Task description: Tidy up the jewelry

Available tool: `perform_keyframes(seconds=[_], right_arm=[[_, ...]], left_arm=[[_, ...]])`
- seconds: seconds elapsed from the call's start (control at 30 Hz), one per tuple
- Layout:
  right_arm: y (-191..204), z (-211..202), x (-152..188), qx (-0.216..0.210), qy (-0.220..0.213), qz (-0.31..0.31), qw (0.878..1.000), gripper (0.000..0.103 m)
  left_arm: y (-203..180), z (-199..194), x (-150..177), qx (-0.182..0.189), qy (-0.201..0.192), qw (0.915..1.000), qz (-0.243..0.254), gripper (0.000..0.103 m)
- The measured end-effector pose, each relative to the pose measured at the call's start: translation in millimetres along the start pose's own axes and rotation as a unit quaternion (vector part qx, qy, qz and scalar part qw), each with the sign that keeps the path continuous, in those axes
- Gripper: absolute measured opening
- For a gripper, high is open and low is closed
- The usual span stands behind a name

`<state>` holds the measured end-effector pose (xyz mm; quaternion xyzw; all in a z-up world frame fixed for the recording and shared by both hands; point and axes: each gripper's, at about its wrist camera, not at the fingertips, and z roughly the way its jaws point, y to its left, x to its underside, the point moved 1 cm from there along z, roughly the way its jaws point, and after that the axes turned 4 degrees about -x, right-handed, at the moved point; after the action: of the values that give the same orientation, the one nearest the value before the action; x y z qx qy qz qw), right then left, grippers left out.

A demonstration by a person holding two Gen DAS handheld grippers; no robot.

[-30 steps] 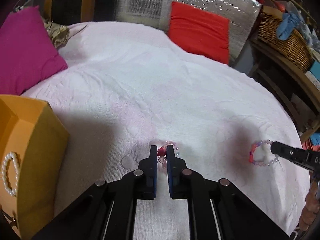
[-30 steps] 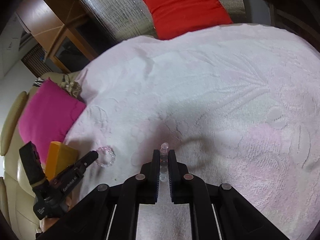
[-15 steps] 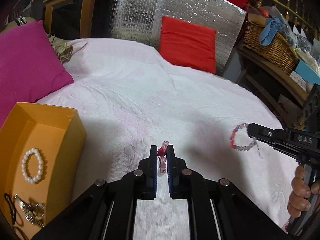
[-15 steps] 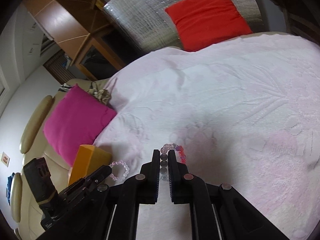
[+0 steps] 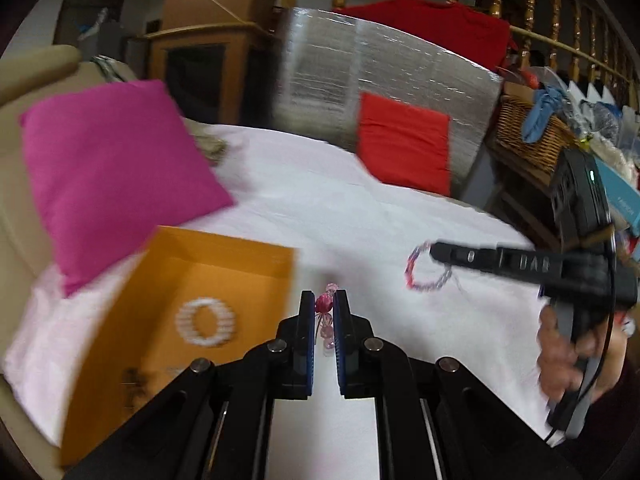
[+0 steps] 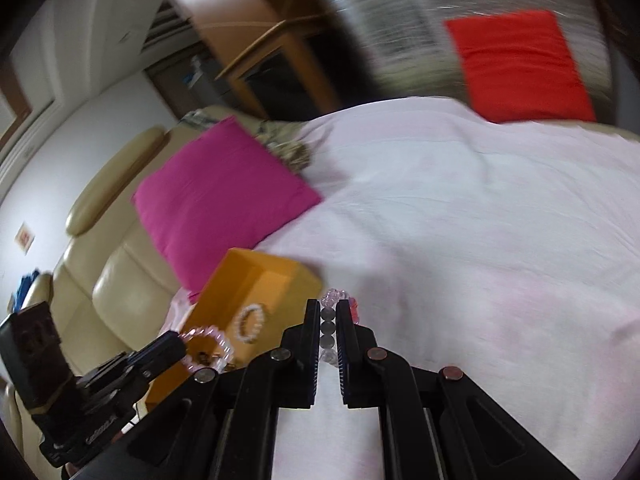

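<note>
Low in the left wrist view, the left gripper (image 5: pixel 324 316) pinches a pink-and-clear beaded bracelet (image 5: pixel 325 312) that dangles just right of the open orange cardboard box (image 5: pixel 224 256). The right gripper (image 6: pixel 329 326) clamps a grey, pink and red beaded bracelet (image 6: pixel 329 320), box at lower left. Both bracelets look light, limp and slippery; gripping across the beads seems safest.
</note>
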<state>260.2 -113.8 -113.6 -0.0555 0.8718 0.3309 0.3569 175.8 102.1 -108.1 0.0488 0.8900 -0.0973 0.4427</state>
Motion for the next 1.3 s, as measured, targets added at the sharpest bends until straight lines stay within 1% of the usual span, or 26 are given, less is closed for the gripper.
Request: perform_keyframes(seconds=[0.1, 0.2, 0.23, 0.3, 0.4, 0.47, 0.6, 0.73, 0.8, 0.87, 0.93, 1.0, 1.03, 1.07, 1.1, 1.13, 1.17, 1.2, 1.23, 1.27, 1.3], right_arm=[[41, 30, -7, -0.020, 0.019, -0.024, 0.999, 0.009], [75, 68, -12, -0.034, 0.047, -0.040, 0.998, 0.009], [84, 80, -12, -0.037, 0.057, -0.045, 0.997, 0.009], [103, 111, -14, -0.037, 0.081, -0.052, 0.995, 0.009], [121, 148, -14, -0.039, 0.111, -0.055, 0.992, 0.009], [128, 176, -13, -0.028, 0.134, -0.057, 0.989, 0.009], [133, 228, -10, 0.003, 0.179, -0.062, 0.982, 0.009], [123, 264, -8, 0.020, 0.213, -0.054, 0.975, 0.009], [117, 277, -7, 0.025, 0.226, -0.049, 0.973, 0.009], [114, 285, -8, 0.037, 0.228, -0.050, 0.972, 0.009], [108, 291, -10, 0.057, 0.226, -0.042, 0.972, 0.009], [103, 291, -13, 0.061, 0.217, -0.040, 0.974, 0.010], [102, 288, -15, 0.062, 0.210, -0.043, 0.975, 0.011], [101, 283, -16, 0.066, 0.203, -0.045, 0.976, 0.016], [101, 276, -17, 0.062, 0.195, -0.045, 0.978, 0.021], [101, 270, -18, 0.054, 0.190, -0.043, 0.979, 0.022], [101, 262, -20, 0.046, 0.183, -0.043, 0.981, 0.022], [102, 253, -20, 0.041, 0.176, -0.045, 0.983, 0.022], [103, 242, -20, 0.037, 0.169, -0.048, 0.984, 0.022], [104, 233, -20, 0.034, 0.164, -0.049, 0.985, 0.022], [106, 224, -19, 0.029, 0.161, -0.052, 0.985, 0.022]], left_arm=[[51, -12, 4, -0.030, 0.008, 0.9993, -0.020, 0.009], [92, -10, 10, -0.054, 0.022, 0.9974, -0.042, 0.009], [106, -6, 13, -0.056, 0.029, 0.9966, -0.053, 0.009], [123, 4, 18, -0.047, 0.043, 0.9955, -0.071, 0.009], [137, 30, 23, -0.037, 0.067, 0.9936, -0.082, 0.009], [142, 46, 25, -0.032, 0.082, 0.9923, -0.087, 0.009], [146, 77, 29, -0.030, 0.111, 0.9893, -0.089, 0.009], [154, 99, 35, -0.053, 0.137, 0.9852, -0.089, 0.009], [158, 100, 40, -0.059, 0.146, 0.9833, -0.092, 0.009], [163, 104, 43, -0.070, 0.152, 0.9817, -0.091, 0.009], [167, 109, 45, -0.079, 0.158, 0.9797, -0.094, 0.009], [170, 109, 47, -0.092, 0.165, 0.9772, -0.098, 0.009], [169, 106, 47, -0.096, 0.163, 0.9771, -0.096, 0.009], [171, 103, 48, -0.098, 0.160, 0.9776, -0.095, 0.009], [171, 99, 48, -0.101, 0.157, 0.9781, -0.093, 0.011], [171, 96, 48, -0.105, 0.154, 0.9782, -0.090, 0.019], [169, 88, 48, -0.112, 0.148, 0.9789, -0.087, 0.033], [166, 79, 47, -0.119, 0.136, 0.9800, -0.082, 0.041], [162, 69, 46, -0.126, 0.121, 0.9815, -0.078, 0.052], [159, 62, 45, -0.129, 0.111, 0.9826, -0.075, 0.056], [155, 54, 44, -0.138, 0.103, 0.9825, -0.072, 0.057]])
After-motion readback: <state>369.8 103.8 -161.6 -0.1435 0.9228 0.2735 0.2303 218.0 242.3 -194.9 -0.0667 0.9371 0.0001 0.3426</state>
